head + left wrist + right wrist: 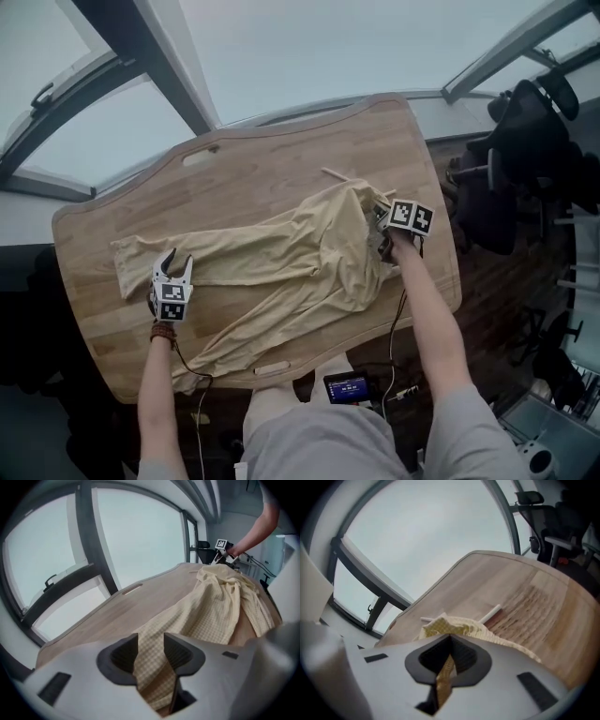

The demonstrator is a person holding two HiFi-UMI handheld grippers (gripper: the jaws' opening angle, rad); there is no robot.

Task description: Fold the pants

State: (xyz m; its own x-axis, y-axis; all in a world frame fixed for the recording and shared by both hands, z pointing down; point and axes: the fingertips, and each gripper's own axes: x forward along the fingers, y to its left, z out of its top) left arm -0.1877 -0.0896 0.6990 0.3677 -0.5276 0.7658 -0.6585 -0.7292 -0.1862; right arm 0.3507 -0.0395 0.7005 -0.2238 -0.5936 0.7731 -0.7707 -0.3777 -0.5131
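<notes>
Pale yellow pants [300,253] lie crumpled across the wooden table [262,159], with one leg reaching left and the other running toward the front edge. My left gripper [178,259] hovers over the left-reaching leg near its lower edge. In the left gripper view the left gripper [151,653] is open, and the checked fabric [211,611] shows below the gap, untouched by the pads. My right gripper [382,229] is at the waist end on the right. In its own view the right gripper [449,660] is shut on a fold of the pants [454,626].
A white drawstring [492,613] lies on the wood beyond the waist. A dark office chair [525,141] stands off the table's right end. A small lit device [347,386] and cables hang at the front edge. Window frames run behind the table.
</notes>
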